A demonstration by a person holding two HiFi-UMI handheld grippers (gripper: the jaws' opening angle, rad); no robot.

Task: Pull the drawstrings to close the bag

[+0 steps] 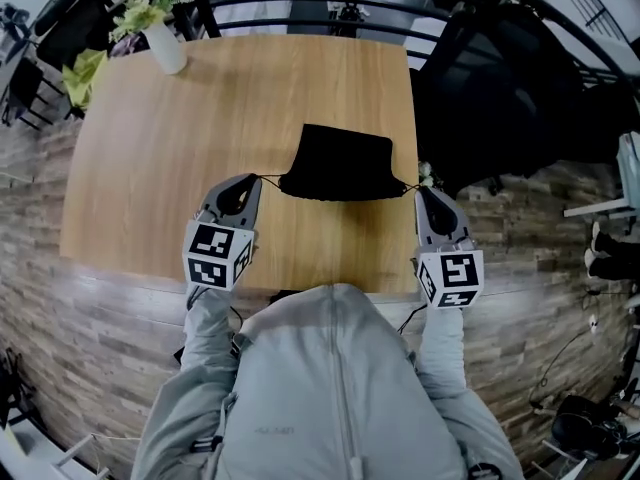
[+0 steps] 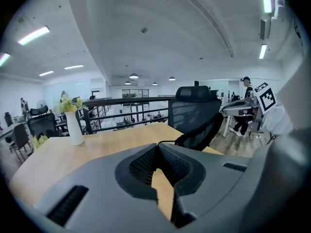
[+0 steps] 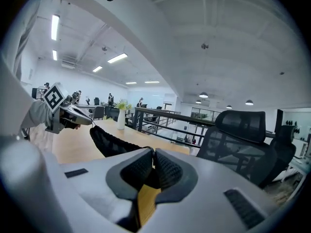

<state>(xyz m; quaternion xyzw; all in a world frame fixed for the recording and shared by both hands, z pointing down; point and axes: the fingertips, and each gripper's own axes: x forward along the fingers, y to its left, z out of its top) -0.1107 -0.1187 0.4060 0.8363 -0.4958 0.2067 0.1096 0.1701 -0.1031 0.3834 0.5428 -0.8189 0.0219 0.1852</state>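
Now a black bag [image 1: 335,163], likely soft and light, hangs between left gripper [image 1: 255,180] at nine o'clock and right gripper [image 1: 422,194] at three; each is clamped on a thin drawstring [image 1: 272,177], the sensible hold.

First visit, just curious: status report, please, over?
Left gripper, right gripper: fingers shut on thin black drawstrings. Black fabric bag strung between them. White flower vase far off.

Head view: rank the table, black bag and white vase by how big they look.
1. Table
2. Black bag
3. White vase, though it stands farthest from the camera, which shrinks it.
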